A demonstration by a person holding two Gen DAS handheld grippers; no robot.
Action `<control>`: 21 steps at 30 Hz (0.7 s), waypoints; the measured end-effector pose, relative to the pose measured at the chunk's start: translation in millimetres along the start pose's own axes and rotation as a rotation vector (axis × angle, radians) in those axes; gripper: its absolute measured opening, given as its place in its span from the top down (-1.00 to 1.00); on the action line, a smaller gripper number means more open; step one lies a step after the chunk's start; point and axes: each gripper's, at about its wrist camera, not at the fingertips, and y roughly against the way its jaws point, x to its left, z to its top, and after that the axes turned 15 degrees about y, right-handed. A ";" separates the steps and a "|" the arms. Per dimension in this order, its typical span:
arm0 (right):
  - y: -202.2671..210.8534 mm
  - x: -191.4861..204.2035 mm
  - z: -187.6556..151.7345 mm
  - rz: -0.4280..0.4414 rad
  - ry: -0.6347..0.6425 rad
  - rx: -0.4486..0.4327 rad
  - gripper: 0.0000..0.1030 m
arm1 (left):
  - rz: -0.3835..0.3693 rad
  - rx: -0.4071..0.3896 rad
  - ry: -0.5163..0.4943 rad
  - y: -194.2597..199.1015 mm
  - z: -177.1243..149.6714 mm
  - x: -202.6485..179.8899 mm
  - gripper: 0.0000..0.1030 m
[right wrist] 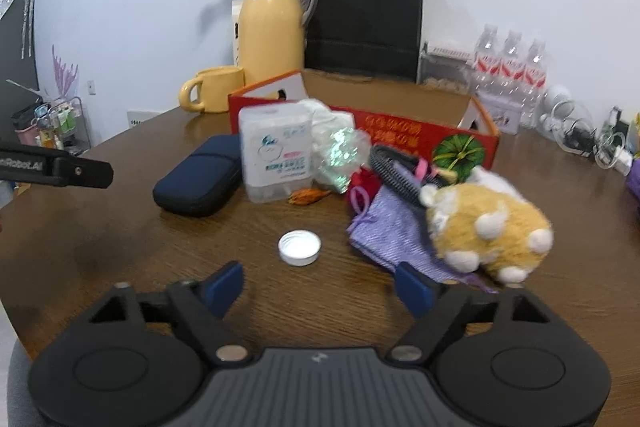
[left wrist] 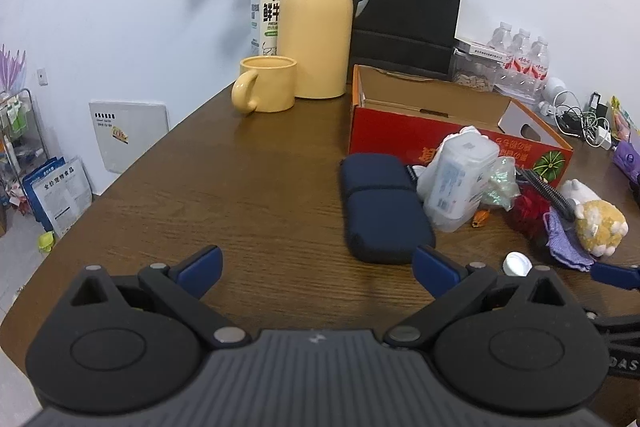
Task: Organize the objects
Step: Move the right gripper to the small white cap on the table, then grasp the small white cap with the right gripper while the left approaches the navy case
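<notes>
A red cardboard box [left wrist: 400, 131] [right wrist: 400, 135] stands open on the brown table. In front of it lies a pile: a navy zip case [left wrist: 380, 207] [right wrist: 200, 183], a clear plastic pack [left wrist: 460, 175] [right wrist: 276, 155], a crumpled shiny wrapper [right wrist: 340, 155], a purple cloth [right wrist: 392, 231], a yellow plush toy [left wrist: 600, 223] [right wrist: 488, 227] and a white bottle cap [left wrist: 518, 263] [right wrist: 300, 247]. My left gripper [left wrist: 316, 267] is open and empty, just before the navy case. My right gripper [right wrist: 320, 287] is open and empty, just short of the cap.
A yellow thermos jug [left wrist: 316, 23], yellow mug [left wrist: 266, 85], milk carton [left wrist: 266, 15] and black paper bag [left wrist: 408, 15] stand at the back. Water bottles [left wrist: 520, 59] and tangled cables [left wrist: 580, 115] are at the right. The table edge [left wrist: 120, 179] curves along the left.
</notes>
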 end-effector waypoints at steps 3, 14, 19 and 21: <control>-11.8 1.7 0.9 0.012 -0.013 0.022 -0.37 | 0.004 0.005 0.009 -1.5 -0.9 8.1 -1.00; -53.3 6.4 18.8 0.012 -0.026 0.059 0.11 | 0.023 0.025 0.043 -12.7 2.7 29.3 -1.00; -58.0 7.7 23.9 0.021 -0.019 0.049 0.47 | 0.024 0.039 0.037 -20.3 4.0 29.1 -1.00; -57.1 7.5 24.2 0.014 -0.022 0.037 0.47 | 0.027 0.043 0.033 -23.9 4.5 26.3 -1.00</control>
